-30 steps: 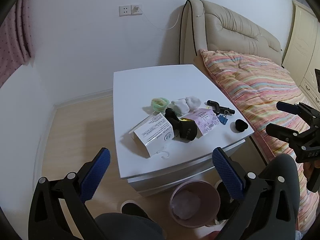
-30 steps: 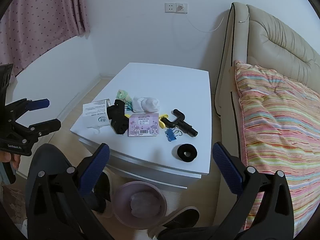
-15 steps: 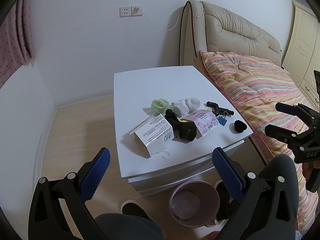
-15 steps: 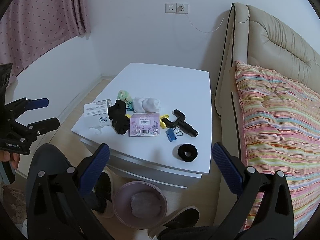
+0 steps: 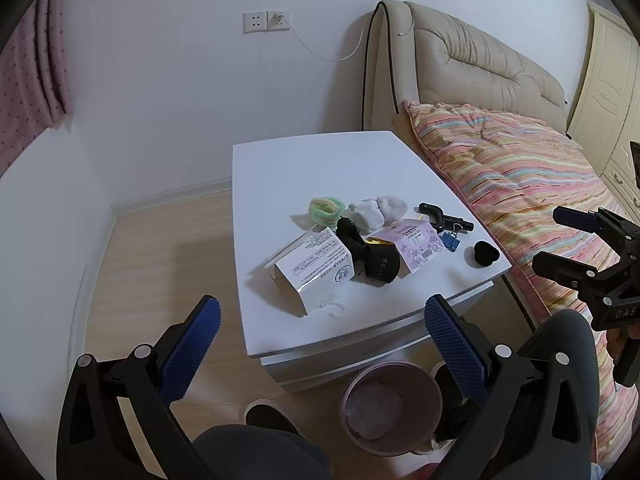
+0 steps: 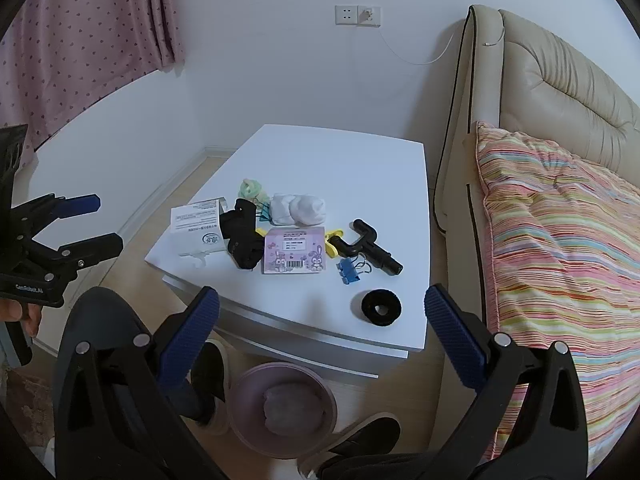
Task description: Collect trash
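Nearest, at the bottom of each wrist view, both tools hang with their blue-padded fingers spread wide and nothing between them: the left gripper [image 5: 320,344] and the right gripper [image 6: 322,334]. Each also shows in the other's view, the right one at the right edge of the left view and the left one at the left edge of the right view, well apart from each other and short of the table.

Just beyond the fingers, low in the frame, a pink trash bin [image 6: 282,410] stands on the wooden floor against the front of the white bedside table [image 6: 352,160], with a pale crumpled wad inside it.

On the table's near half lies a loose cluster: a black ring [image 6: 381,306] closest to the front edge, a blue binder clip [image 6: 349,271], a purple cartoon card [image 6: 294,255], a black sock [image 6: 241,236], a white printed paper packet [image 5: 316,268], and a black L-shaped handle [image 6: 370,250]. Behind these sit white socks [image 6: 298,209] and green hair ties [image 5: 326,207].

Farther off, at the right of the frame, a striped quilt [image 6: 560,240] covers the bed below a beige headboard [image 6: 560,80].
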